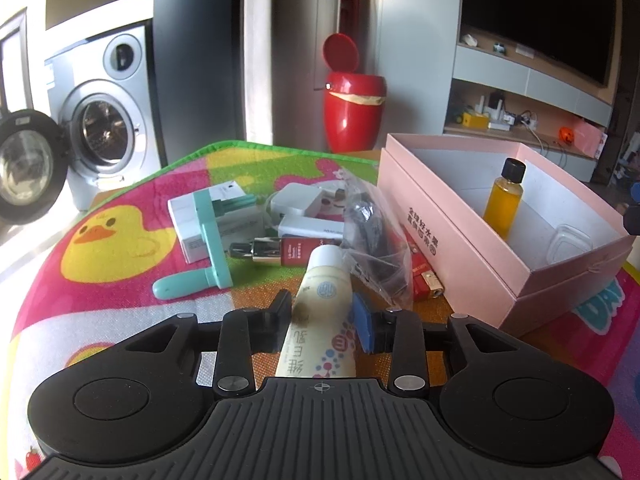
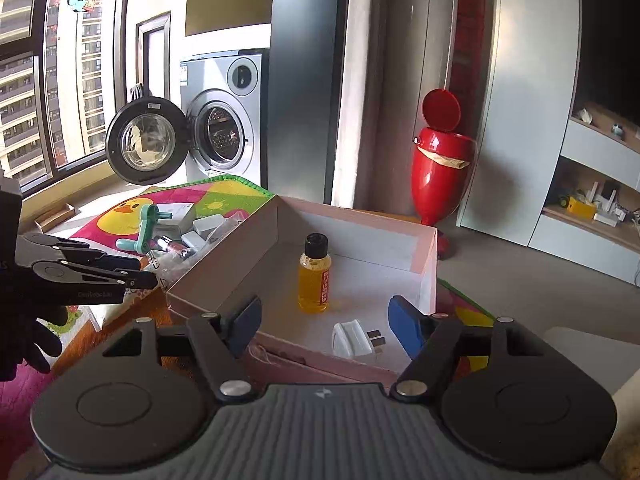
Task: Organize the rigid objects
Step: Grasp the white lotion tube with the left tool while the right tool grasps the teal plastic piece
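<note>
A cream tube (image 1: 320, 280) with a white cap lies on the colourful play mat (image 1: 120, 280). My left gripper (image 1: 324, 314) straddles its lower half; the jaws stand apart with a pad close on each side, and I see no squeeze. To the right stands an open pink box (image 1: 460, 248) holding a yellow bottle (image 1: 504, 200) with a black cap. My right gripper (image 2: 326, 324) hangs open over the near end of the pink box (image 2: 424, 264). A white plug (image 2: 354, 338) lies loose on the box floor between its fingers, near the yellow bottle (image 2: 314, 280).
Beyond the tube is a clutter: a mint green tool (image 1: 208, 240), white chargers (image 1: 296, 200), a red lip gloss (image 1: 276, 254), a plastic bag (image 1: 372, 236) and a red pack (image 1: 424, 276). A red bin (image 1: 352, 112) and a washing machine (image 1: 104, 120) stand behind.
</note>
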Available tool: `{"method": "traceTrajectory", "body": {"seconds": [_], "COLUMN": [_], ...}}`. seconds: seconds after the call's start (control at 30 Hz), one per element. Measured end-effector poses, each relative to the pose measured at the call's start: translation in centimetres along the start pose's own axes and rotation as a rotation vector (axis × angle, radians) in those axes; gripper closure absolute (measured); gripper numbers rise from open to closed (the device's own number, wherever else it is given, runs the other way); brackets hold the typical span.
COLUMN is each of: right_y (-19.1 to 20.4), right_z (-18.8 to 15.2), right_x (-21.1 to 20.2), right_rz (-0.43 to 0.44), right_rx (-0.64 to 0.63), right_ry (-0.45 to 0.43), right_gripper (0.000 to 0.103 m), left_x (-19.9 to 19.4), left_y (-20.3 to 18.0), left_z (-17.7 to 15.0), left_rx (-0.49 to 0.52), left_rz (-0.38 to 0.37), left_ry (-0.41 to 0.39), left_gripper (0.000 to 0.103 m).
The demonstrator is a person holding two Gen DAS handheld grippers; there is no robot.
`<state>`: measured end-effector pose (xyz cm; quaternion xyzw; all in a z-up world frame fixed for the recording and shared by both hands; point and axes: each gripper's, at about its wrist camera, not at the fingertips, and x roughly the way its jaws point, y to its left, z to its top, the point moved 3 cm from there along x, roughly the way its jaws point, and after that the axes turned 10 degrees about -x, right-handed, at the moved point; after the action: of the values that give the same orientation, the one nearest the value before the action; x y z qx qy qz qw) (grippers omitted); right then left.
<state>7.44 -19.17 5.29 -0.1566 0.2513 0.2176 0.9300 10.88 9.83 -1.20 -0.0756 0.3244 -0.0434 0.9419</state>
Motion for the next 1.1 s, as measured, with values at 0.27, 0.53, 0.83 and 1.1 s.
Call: {"method": "traceTrajectory", "body": {"seconds": [0.27, 0.53, 0.83, 1.1], "right_y": [1.6, 5.6, 12.7, 18.4], "right_z": [-0.5, 3.1, 9.5, 11.4], "right_x": [-0.1, 0.7, 9.8, 18.7], "right_rz": [0.015, 0.101, 0.231, 0.171], "right_rx": [-0.042, -0.105, -0.008, -0.053], "right_ry": [-0.006, -0.061, 0.015, 0.084], "right_gripper": [0.032, 0.032, 0.032, 0.032], "left_x": [1.6, -4.3, -10.0, -10.3], "left_y": [0.1, 2.3, 6.6, 6.8], "left_z": [0.4, -2.9, -6.7, -6.8], "left_rx": [-0.009, -0.082, -0.271, -0.289], "left_rz": [0.020, -0.001, 0.049, 0.026], "left_ry": [0.043, 0.024, -0.081, -0.112], "left_gripper": [0.064, 0.069, 0.069, 0.069]}}
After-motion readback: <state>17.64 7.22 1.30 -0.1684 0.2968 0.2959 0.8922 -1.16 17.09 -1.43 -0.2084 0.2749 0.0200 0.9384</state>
